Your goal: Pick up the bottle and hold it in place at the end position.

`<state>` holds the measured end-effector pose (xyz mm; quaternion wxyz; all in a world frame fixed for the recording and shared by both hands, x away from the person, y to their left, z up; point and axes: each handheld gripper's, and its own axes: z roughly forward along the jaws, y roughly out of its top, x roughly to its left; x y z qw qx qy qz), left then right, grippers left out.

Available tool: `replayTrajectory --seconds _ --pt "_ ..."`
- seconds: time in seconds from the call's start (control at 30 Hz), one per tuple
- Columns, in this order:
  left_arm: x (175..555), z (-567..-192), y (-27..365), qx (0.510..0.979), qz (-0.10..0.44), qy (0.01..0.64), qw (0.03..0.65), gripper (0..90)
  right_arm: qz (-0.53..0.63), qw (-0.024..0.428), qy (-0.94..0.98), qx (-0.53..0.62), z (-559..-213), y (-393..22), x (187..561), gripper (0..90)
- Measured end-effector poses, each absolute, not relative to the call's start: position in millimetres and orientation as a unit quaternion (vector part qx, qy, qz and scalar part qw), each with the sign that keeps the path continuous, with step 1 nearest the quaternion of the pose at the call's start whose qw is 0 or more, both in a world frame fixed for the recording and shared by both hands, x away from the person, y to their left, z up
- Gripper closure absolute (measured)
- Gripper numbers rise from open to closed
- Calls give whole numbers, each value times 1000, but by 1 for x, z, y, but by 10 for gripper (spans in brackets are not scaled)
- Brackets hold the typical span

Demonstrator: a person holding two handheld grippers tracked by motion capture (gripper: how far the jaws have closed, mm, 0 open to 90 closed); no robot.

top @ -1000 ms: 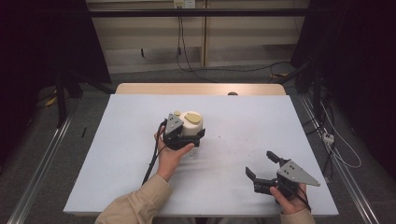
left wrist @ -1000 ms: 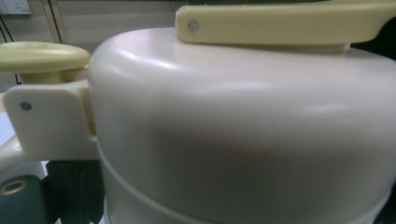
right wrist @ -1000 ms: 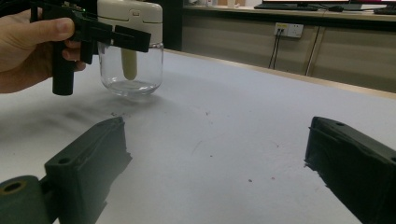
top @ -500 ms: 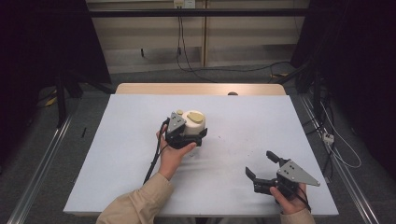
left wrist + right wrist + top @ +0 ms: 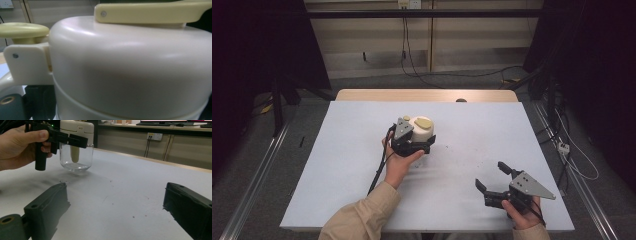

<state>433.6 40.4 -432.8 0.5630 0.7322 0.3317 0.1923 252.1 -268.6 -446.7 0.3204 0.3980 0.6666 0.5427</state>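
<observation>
A: What is the setting?

B: A dim room with a pale wall panel at the back, black cables hanging down it (image 5: 404, 47), and a socket strip on the floor at the right (image 5: 563, 147). In the middle stands a pale grey-white tabletop (image 5: 337, 165) with a wooden strip along its far edge (image 5: 362, 95).

A: And the thing in hand?

B: A clear glass jar with a cream plastic lid and pale yellow lever on top (image 5: 421, 131) stands upright near the middle of the tabletop. In the right gripper view a pale stem hangs inside the glass (image 5: 75, 155).

A: The left tool?

B: The left tool (image 5: 424, 145) is at the jar's near side, held by a hand in a tan sleeve (image 5: 399, 165). Its dark jaws pinch the jar just under the lid, 1 jaw crossing the glass in the right gripper view. From the left gripper view the cream lid (image 5: 130, 67) sits right against the lens.

A: The right tool?

B: The right tool (image 5: 494, 177) rests low at the near right of the tabletop, well apart from the jar, with its 2 jaws spread wide and nothing between them.

A: Anything in the way?

B: Between the 2 tools lie only small dark specks on the bare surface (image 5: 110, 182). The left tool's black cable (image 5: 379, 170) trails toward the near edge beside the forearm.
</observation>
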Motion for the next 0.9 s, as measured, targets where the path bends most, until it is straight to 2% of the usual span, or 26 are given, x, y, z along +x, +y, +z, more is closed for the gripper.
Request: replayTrajectory --seconds 0.9 --pt "443 -443 33 726 191 343 564 57 544 321 666 397 -447 -268 252 51"
